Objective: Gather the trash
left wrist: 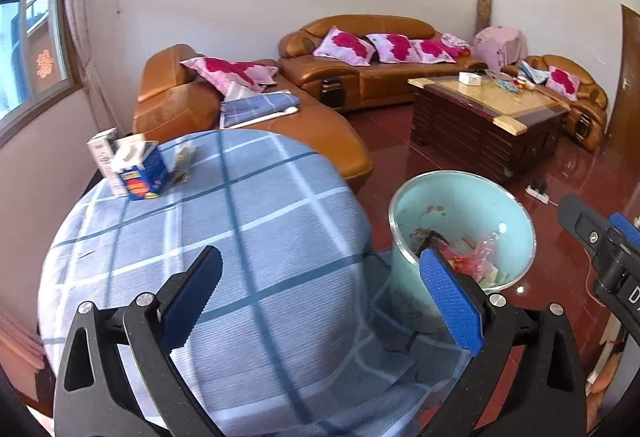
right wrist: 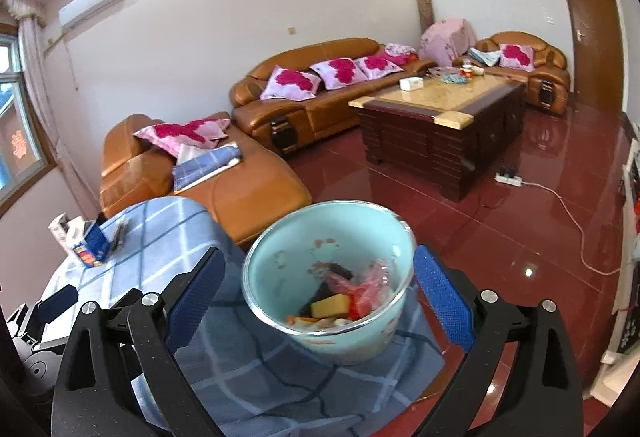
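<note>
Living-room surroundings frame both views: tan leather sofas with pink cushions, a dark coffee table and a glossy red floor lie beyond a round table (left wrist: 248, 221) covered in a blue checked cloth. Left wrist view: the left gripper (left wrist: 320, 301) stands with its jaws spread wide and nothing between them; only bare cloth shows in the gap. A pale green bin (left wrist: 464, 205) sits off the table's right edge, its mouth open upward, with pink wrappers and scraps inside; the right-hand jaw of this gripper overlaps its near rim in the picture, but contact cannot be confirmed. At the far left of the table stand a blue carton (left wrist: 144, 173), a white box just beside it and a crumpled wrapper (left wrist: 184, 161); these lie ahead and to the left of the tool, well apart from it. Part of the right gripper shows at the right edge of this view. Right wrist view: the right gripper (right wrist: 320, 297) is likewise wide open and empty, with the bin (right wrist: 328, 237) directly ahead between the lines of its two jaws, holding a yellow sponge-like piece, a dark item and pink wrappers. The carton (right wrist: 94, 247) and its neighbours sit far to the left here, beyond the left gripper body at the lower left edge. Judgement: the remaining table items lie on the left side, so the left hand is the nearer one for the next pick, while the right hand is better placed over the bin.
</note>
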